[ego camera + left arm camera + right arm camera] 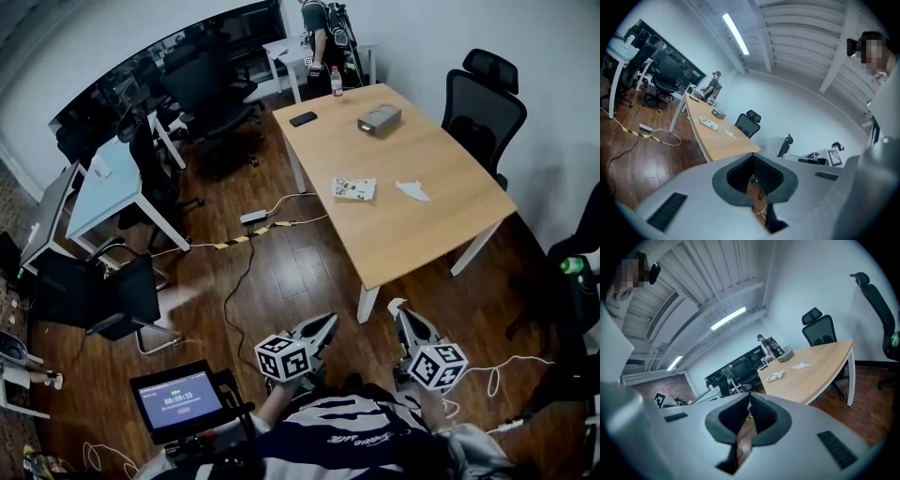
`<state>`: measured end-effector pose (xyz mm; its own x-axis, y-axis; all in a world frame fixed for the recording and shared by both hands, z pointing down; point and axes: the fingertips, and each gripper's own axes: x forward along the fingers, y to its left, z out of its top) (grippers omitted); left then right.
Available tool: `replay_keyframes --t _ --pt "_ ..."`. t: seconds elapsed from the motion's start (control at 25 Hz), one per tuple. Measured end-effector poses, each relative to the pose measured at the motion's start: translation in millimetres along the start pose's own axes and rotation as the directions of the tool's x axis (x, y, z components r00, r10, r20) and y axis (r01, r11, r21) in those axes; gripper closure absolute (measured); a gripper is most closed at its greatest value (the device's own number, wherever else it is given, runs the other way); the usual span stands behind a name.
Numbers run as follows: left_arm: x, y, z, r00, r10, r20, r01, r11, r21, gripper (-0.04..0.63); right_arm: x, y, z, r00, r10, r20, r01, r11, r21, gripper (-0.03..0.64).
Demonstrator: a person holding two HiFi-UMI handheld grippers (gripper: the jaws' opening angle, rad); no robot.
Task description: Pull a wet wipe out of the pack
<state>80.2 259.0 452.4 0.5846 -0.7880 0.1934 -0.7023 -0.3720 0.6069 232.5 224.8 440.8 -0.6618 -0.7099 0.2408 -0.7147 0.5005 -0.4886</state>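
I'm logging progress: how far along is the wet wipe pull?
Done, possibly: a white sheet lies on the table near the wipe pack; whether it came from the pack I cannot tell. In hand: nothing; left gripper and right gripper are shut, empty, short of the table. Left: reaching the pack.

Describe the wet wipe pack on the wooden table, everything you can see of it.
The wet wipe pack is a flat, rectangular soft packet, white with small coloured print. It lies flat near the middle of the wooden table, touching only the tabletop. A crumpled white sheet, probably a wipe, lies to its right, apart from it. Whether the pack's flap is open is too small to tell.
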Motion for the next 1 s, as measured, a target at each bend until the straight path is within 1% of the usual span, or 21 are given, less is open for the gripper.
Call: replay_keyframes --t 0.12,0.32,0.56,0.64,0.8,0.84,1.0 --pt "0 -6 4 1.0 -0.002 -0.007 0.003 1.0 0.009 0.592 -3 4 6 1.0 0.004 0.006 -0.004 1.0 -0.003 0.614" --pt "34 -15 -18 1.0 -0.003 -0.011 0.003 1.0 0.019 0.592 -15 -32 2 1.0 0.012 0.017 -0.011 1.0 -0.012 0.614" --pt "45 -22 -23 0.999 -0.018 -0.037 0.02 0.998 0.051 0.592 -17 -41 3 1.0 0.004 0.026 -0.004 1.0 -0.018 0.614" --pt "43 -22 -19 0.999 -0.019 -0.04 0.021 0.998 0.053 0.592 -15 -36 6 0.999 0.002 0.033 -0.001 1.0 -0.017 0.614" --pt "14 -21 7 1.0 -0.015 -0.026 0.017 0.999 0.044 0.592 -17 -1 17 1.0 -0.012 0.029 0.013 1.0 -0.026 0.614" --pt "14 -20 8 1.0 -0.012 -0.021 0.013 0.999 0.042 0.592 -17 -3 16 0.999 -0.013 0.031 0.013 1.0 -0.024 0.614" --pt "40 -8 -9 1.0 0.005 -0.008 -0.004 0.999 0.042 0.592 -13 -39 8 0.999 -0.006 0.045 0.007 1.0 -0.013 0.614"
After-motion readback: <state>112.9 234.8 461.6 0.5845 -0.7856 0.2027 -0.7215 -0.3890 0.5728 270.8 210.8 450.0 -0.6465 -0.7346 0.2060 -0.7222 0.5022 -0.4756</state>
